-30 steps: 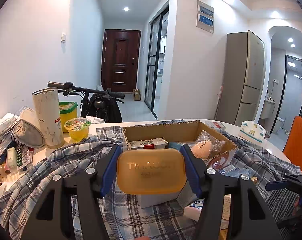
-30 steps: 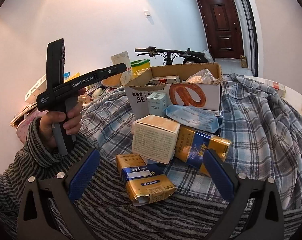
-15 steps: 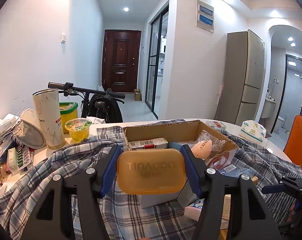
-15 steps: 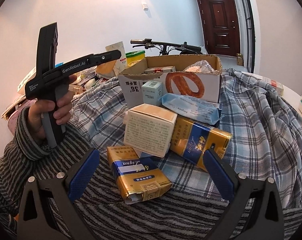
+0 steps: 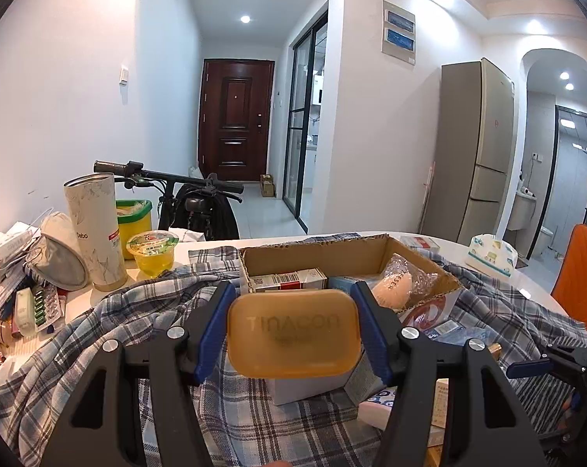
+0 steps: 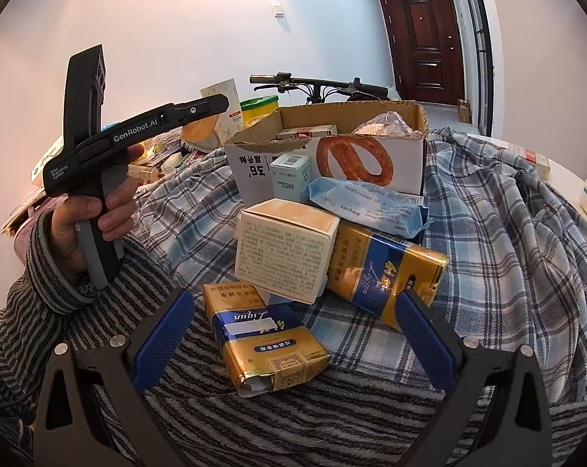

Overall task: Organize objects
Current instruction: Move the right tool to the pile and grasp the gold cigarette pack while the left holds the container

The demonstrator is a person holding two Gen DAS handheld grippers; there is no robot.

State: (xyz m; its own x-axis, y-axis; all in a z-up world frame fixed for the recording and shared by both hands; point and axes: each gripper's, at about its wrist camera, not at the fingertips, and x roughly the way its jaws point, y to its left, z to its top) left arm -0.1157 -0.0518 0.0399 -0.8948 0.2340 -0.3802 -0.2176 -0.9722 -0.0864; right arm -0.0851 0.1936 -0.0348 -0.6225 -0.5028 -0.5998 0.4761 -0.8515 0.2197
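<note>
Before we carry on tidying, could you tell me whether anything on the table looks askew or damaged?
Yes. The nearest gold and blue carton has a torn, crumpled end, with its foil peeled open. The cream box sits tilted on top of it, propped on an edge. The checked cloth under everything is rumpled, not flat.

Straight beyond the left claw (image 5: 292,296), far off, a dark brown door (image 5: 235,116) closes the hallway. Nearer, ahead and left of the claw, stands what looks like a scooter's handlebar (image 5: 169,175). Far to its right are a tall fridge (image 5: 476,155) and an orange chair (image 5: 579,268).
</note>
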